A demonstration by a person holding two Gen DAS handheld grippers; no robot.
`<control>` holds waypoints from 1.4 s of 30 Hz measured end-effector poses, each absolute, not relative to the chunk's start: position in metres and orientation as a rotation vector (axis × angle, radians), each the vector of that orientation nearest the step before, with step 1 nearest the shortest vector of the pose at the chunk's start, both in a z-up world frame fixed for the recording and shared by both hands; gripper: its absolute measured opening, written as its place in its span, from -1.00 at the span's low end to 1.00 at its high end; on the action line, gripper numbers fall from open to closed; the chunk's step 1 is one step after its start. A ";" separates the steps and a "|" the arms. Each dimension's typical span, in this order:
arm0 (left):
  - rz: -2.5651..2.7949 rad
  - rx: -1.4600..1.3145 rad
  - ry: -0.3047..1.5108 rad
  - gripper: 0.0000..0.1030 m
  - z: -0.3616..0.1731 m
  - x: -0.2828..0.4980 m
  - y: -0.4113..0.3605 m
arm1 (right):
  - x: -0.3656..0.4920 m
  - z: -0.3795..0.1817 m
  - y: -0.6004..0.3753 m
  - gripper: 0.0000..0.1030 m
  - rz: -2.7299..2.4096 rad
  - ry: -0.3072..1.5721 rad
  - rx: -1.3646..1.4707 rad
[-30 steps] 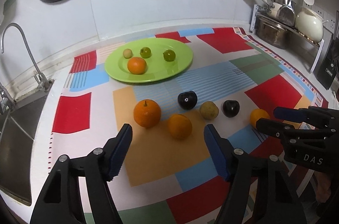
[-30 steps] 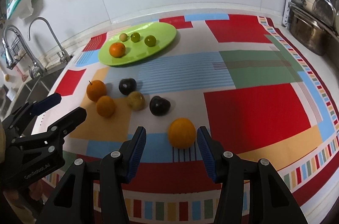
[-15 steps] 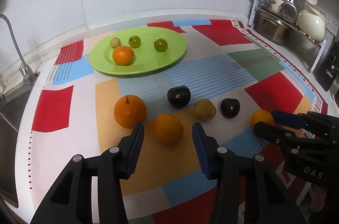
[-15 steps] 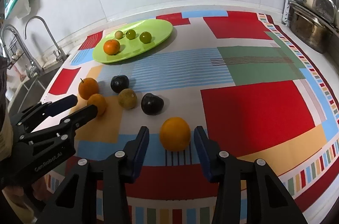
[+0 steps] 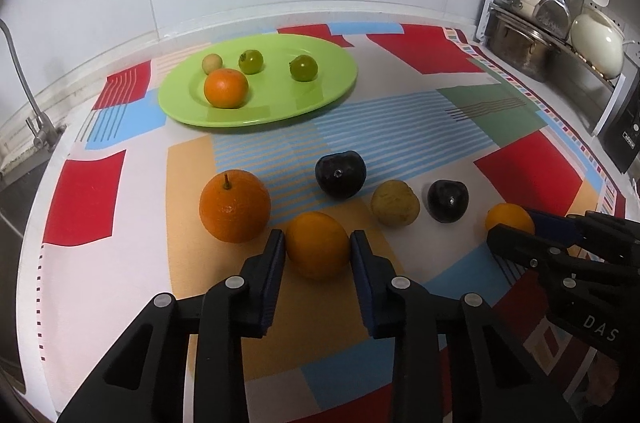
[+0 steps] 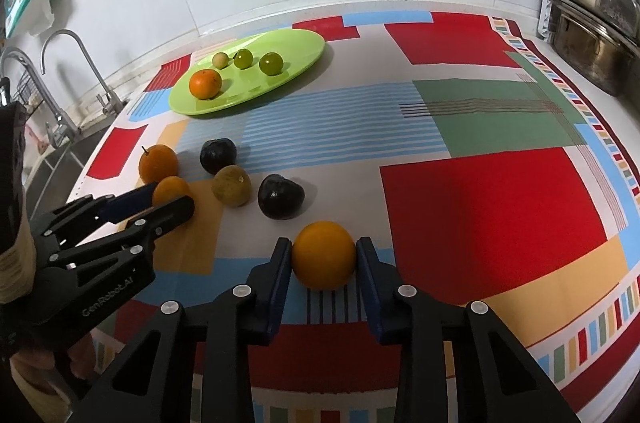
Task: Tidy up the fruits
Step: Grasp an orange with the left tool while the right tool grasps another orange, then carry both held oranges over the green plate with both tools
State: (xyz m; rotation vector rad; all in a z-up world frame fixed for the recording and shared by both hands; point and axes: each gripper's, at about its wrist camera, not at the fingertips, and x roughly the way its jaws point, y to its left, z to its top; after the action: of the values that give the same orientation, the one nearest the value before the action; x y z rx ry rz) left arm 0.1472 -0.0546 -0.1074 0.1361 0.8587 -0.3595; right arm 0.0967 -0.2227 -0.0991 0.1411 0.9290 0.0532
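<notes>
The left gripper [image 5: 318, 249] is closing, its blue pads pressing both sides of a smooth orange [image 5: 317, 245] on the patchwork cloth [image 5: 516, 163]; the right gripper [image 6: 323, 255] closes likewise on a second orange [image 6: 323, 255]. Beyond lie a stemmed orange [image 5: 235, 205], two dark plums, a yellowish fruit [image 5: 395, 203], and a green plate [image 5: 328, 91] bearing four small fruits.
</notes>
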 end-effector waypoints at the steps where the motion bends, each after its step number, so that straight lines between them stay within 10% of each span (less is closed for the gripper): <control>1: -0.359 0.138 0.858 -0.37 -0.108 0.147 -0.054 | 0.097 -0.099 -0.222 -0.34 0.054 0.928 0.141; 42: -0.334 0.129 0.649 -0.37 -0.013 0.115 -0.034 | 0.092 -0.016 -0.204 -0.35 0.162 0.703 0.073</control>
State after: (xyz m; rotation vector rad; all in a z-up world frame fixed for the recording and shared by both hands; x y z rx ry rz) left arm 0.1152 -0.0344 -0.0129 0.1286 0.6489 -0.3336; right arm 0.0922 -0.2039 -0.0155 0.0733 0.7034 0.1616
